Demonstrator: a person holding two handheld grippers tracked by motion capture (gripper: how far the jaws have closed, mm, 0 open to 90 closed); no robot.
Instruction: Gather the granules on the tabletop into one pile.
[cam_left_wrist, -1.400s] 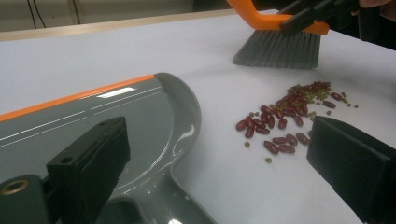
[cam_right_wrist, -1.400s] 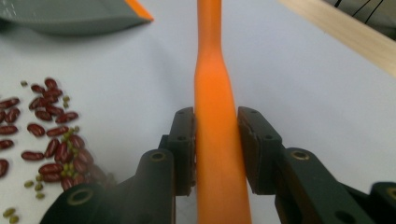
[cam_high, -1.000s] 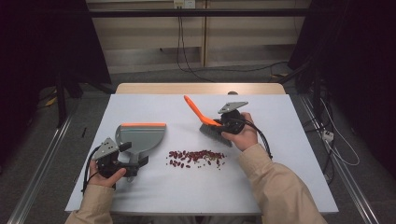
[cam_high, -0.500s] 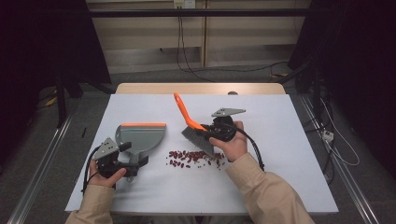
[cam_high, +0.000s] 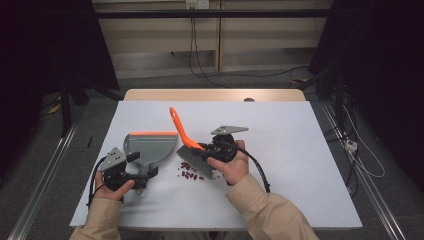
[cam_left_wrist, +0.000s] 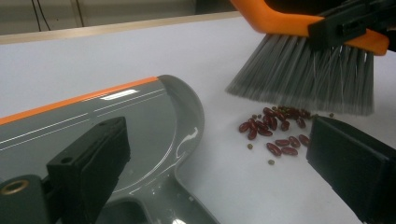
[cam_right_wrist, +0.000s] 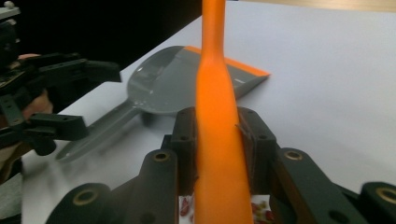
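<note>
No writing, label, brand, number or sign can be read anywhere here. The orange-handled brush (cam_high: 189, 143), the grey dustpan (cam_high: 148, 148) and the white table (cam_high: 300, 150) all show plain, unmarked surfaces. The two grippers carry no legible marking either.

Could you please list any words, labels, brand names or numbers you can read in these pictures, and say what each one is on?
None: no readable text on the brush, the dustpan, the grippers or the table.
The small pale fitting on the back wall is too small and blurred to show any marking.
</note>
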